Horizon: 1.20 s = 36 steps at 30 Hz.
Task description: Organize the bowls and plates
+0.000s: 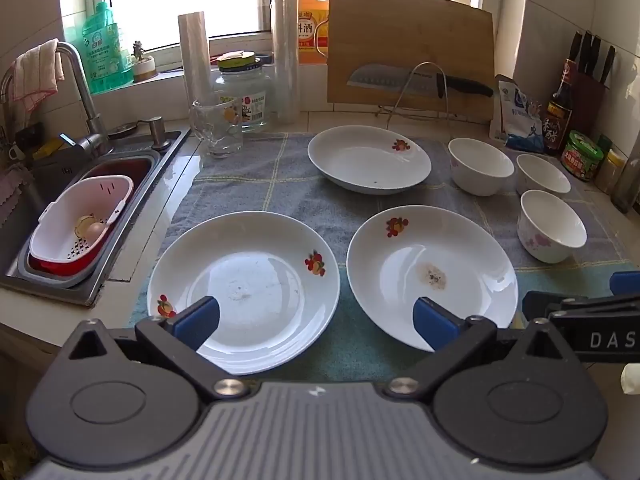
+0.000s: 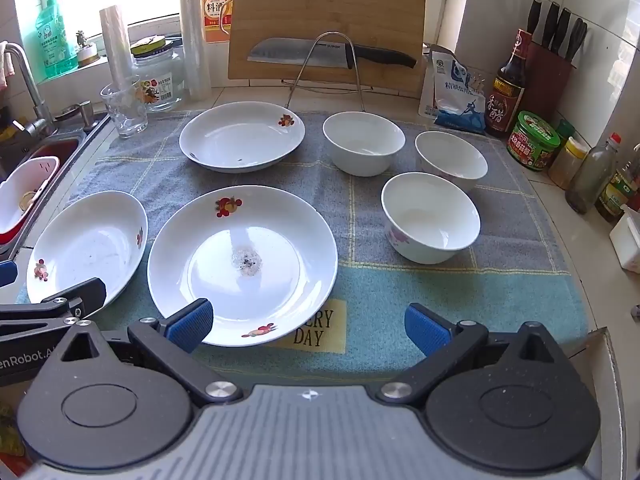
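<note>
Six pieces laid out: three white shallow plates with red fruit motifs, three white round bowls, all single on the grey-and-teal checked cloth (image 2: 400, 280) over the worktop.
Progress: nothing stacked or grouped yet, judging by the spread; whole sorting job seemingly left.
Near-left plate (image 1: 244, 280): at the cloth's sink-side edge, faint marks in its well.
Near-centre plate (image 2: 244, 256): just beside the first, apart from it, a dried food spot in the middle.
Far plate (image 2: 242, 136): behind the other two, near the clear glass mug (image 2: 124, 110).
Bowls: back bowl (image 2: 364, 142), right bowl (image 2: 452, 158) and front bowl with pink flowers (image 2: 430, 216), clustered close on the cloth's right half, whether touching unclear.
Left hand-held gripper (image 1: 316, 322): jaws spread wide, empty, hovering above the near rims of the two front plates, blue pads over one plate each.
Right hand-held gripper (image 2: 308, 328): jaws equally wide, nothing held, above the near-centre plate's rim and the bare cloth beside it.
Edges: steel sink (image 1: 132, 168) dropping away just left of the near-left plate; worktop front edge close under both tools.
Open room: bare cloth in front of the bowls, good landing space for a stack.
Crowding: bottles and jars along the right wall, wooden cutting board (image 2: 328, 20) with knife at the back; little slack there.
</note>
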Each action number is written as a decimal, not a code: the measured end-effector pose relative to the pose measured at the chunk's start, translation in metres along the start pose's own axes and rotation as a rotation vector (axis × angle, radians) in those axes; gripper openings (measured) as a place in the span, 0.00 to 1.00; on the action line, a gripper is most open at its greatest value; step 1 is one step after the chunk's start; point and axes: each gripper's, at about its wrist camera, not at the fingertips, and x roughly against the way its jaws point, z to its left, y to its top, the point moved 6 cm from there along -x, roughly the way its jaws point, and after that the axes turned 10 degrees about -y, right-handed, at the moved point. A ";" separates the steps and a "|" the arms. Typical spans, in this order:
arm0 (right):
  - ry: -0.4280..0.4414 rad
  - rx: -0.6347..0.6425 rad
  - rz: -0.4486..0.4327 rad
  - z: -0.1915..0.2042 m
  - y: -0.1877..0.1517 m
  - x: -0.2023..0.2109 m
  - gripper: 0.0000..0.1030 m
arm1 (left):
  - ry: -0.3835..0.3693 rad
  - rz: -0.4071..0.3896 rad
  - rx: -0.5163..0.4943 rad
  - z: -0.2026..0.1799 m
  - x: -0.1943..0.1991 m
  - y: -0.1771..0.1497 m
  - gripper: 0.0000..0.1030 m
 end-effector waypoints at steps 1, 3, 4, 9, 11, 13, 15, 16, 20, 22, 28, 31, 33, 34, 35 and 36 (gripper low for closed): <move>0.000 0.000 -0.001 0.000 0.000 0.000 1.00 | -0.001 -0.001 -0.001 0.000 0.000 0.000 0.99; 0.002 0.000 -0.002 0.000 0.000 0.001 1.00 | -0.003 -0.005 0.002 0.000 0.001 0.000 0.99; 0.002 -0.001 -0.003 -0.001 0.001 0.001 1.00 | -0.007 -0.004 0.001 0.000 0.001 0.000 0.99; 0.002 0.000 -0.006 0.000 0.003 -0.004 1.00 | -0.008 -0.009 0.001 0.001 0.001 -0.001 0.99; -0.002 -0.001 -0.014 -0.002 0.001 0.004 1.00 | -0.008 -0.010 0.001 0.001 0.002 -0.001 0.99; -0.001 -0.002 -0.012 -0.003 0.001 0.003 1.00 | -0.007 -0.006 0.000 0.001 0.002 0.001 0.99; 0.000 -0.002 -0.013 -0.003 0.002 0.003 1.00 | -0.007 -0.005 0.001 0.000 0.002 0.001 0.99; -0.001 -0.002 -0.013 -0.003 0.002 0.003 1.00 | -0.006 -0.003 0.001 -0.001 0.003 0.002 0.99; -0.003 -0.004 -0.016 -0.003 0.003 0.003 1.00 | -0.006 -0.003 0.001 -0.001 0.003 0.003 0.99; -0.003 -0.005 -0.017 -0.002 0.004 0.003 1.00 | -0.006 -0.003 0.002 -0.001 0.003 0.003 0.99; -0.004 -0.005 -0.018 -0.003 0.004 0.003 1.00 | -0.008 -0.002 0.003 -0.002 0.003 0.004 0.99; -0.005 -0.005 -0.019 -0.003 0.005 0.003 1.00 | -0.007 -0.002 0.003 -0.003 0.003 0.005 0.99; -0.005 -0.005 -0.020 -0.003 0.006 0.003 1.00 | -0.008 -0.003 0.002 -0.003 0.003 0.006 0.99; -0.005 -0.005 -0.021 -0.003 0.006 0.003 1.00 | -0.008 -0.003 0.002 -0.003 0.003 0.006 0.99; -0.005 -0.006 -0.020 -0.003 0.006 0.003 1.00 | -0.008 -0.003 0.002 -0.003 0.003 0.006 0.99; -0.006 -0.006 -0.019 -0.003 0.006 0.003 1.00 | -0.008 -0.003 0.002 -0.003 0.003 0.006 0.99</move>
